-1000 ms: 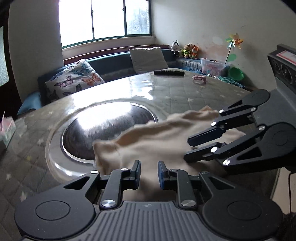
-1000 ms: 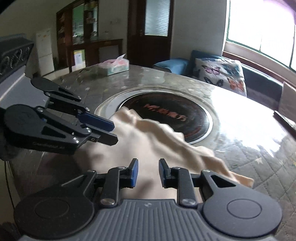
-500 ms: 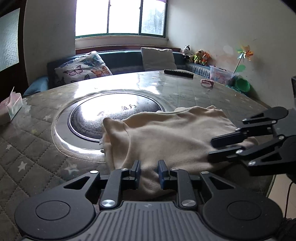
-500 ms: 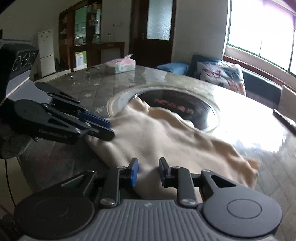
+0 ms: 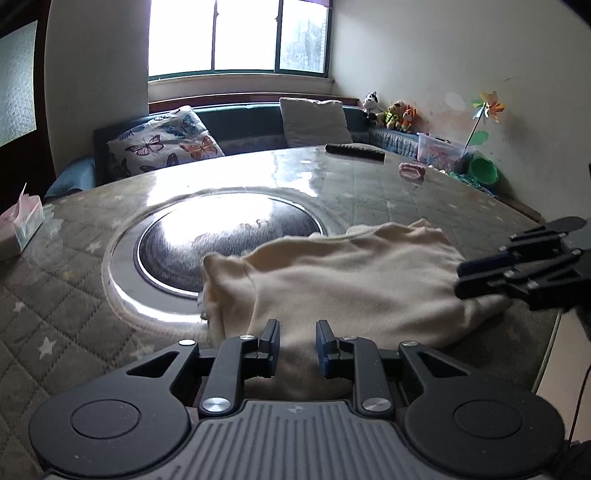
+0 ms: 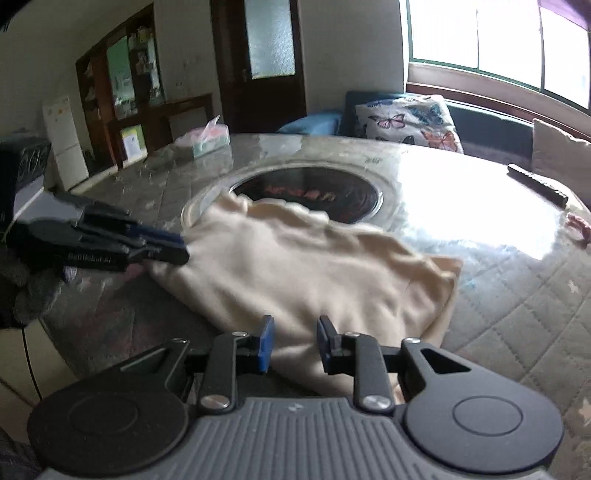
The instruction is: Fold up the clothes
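While no writing reads clearly, cream garment (image 5: 354,280) on table (image 5: 74,306) runs between narrowly parted jaws of left gripper (image 5: 297,343) and right gripper (image 6: 293,341); grip unclear.

Cream garment (image 5: 354,284), grey star-quilted table (image 5: 55,306), butterfly-print pillow (image 5: 166,144)

Backlit by bright window (image 5: 236,35); white glare across table (image 6: 472,210); blurred left gripper (image 6: 177,249); fisheye-warped edges.

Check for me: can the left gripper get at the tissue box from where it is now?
Probably not yet: the left gripper is shut on the cream garment, near edge. The tissue box sits far off across bare table; nothing blocks the path, but it must release first.
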